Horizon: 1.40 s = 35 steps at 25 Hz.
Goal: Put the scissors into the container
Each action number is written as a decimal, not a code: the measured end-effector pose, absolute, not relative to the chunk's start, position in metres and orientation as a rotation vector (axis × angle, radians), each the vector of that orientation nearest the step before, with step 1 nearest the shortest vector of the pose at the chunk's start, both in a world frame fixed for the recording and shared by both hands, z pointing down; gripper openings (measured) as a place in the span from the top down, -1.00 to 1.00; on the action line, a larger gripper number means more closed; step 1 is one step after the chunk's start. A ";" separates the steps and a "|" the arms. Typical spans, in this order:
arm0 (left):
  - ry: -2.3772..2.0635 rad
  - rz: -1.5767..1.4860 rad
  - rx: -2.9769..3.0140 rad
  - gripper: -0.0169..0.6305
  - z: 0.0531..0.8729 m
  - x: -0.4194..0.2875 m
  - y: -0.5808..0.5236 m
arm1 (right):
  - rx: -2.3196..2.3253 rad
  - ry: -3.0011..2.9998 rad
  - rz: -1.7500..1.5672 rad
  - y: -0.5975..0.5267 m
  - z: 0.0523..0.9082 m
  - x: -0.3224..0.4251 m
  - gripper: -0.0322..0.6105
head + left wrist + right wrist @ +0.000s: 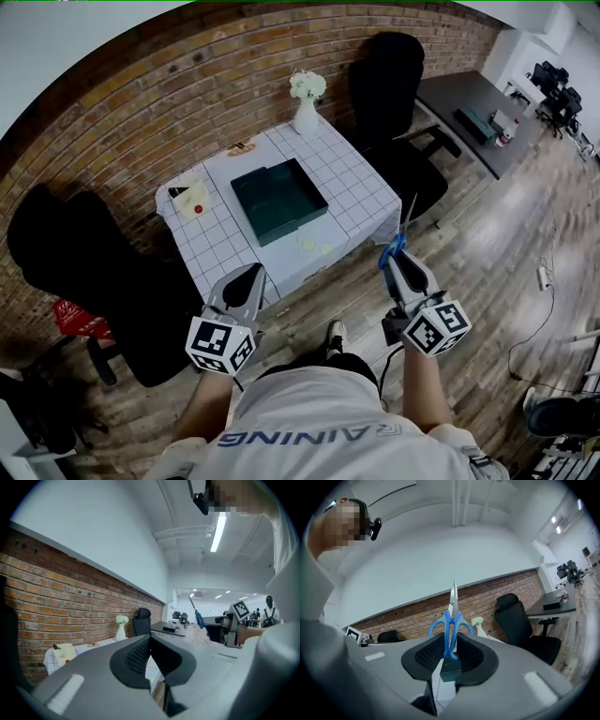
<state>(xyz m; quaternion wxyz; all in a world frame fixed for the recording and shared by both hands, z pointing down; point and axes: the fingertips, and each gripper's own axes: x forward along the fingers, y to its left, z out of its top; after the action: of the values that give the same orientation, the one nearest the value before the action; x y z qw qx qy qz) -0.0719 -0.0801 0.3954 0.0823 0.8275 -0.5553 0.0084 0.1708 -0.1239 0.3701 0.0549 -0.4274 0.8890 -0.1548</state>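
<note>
Gripping the scissors [451, 620] by the blue handles in the right gripper [397, 261], lower right of the frame, left gripper [249, 274] closed and empty; probably light, stiff, sharp-tipped, best held there.

Light: bright, even; a ceiling strip light [219, 531] glows above the left jaws.
Distortion: strong fisheye bend, dark corners in every view.
Focus: soft close in front of the jaws, sharper beyond them.

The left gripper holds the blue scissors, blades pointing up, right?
No: the right gripper holds the blue scissors, blades pointing up, as the right gripper view shows. The left gripper holds nothing.
</note>
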 end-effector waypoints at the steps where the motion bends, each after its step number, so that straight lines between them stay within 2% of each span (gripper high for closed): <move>1: -1.677 0.024 2.458 0.94 0.394 -0.070 -0.090 | -1.282 2.709 -0.475 -0.137 0.370 0.173 0.59; 13: -1.876 0.084 2.274 0.94 0.398 -0.031 -0.199 | -1.082 2.788 -0.544 -0.290 0.389 0.215 0.59; 19: -1.953 0.140 2.165 0.94 0.410 -0.029 -0.227 | -0.983 2.841 -0.630 -0.341 0.412 0.211 0.59; 35: -1.963 0.066 2.114 0.94 0.423 -0.133 -0.292 | -0.982 2.974 -0.593 -0.402 0.415 0.101 0.59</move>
<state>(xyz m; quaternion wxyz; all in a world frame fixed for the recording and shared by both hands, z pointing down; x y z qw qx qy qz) -0.1334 -0.2922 0.4229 0.1276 0.7267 -0.6747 0.0226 0.1014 -0.4018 0.4155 -0.0232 -0.3080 0.9327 -0.1860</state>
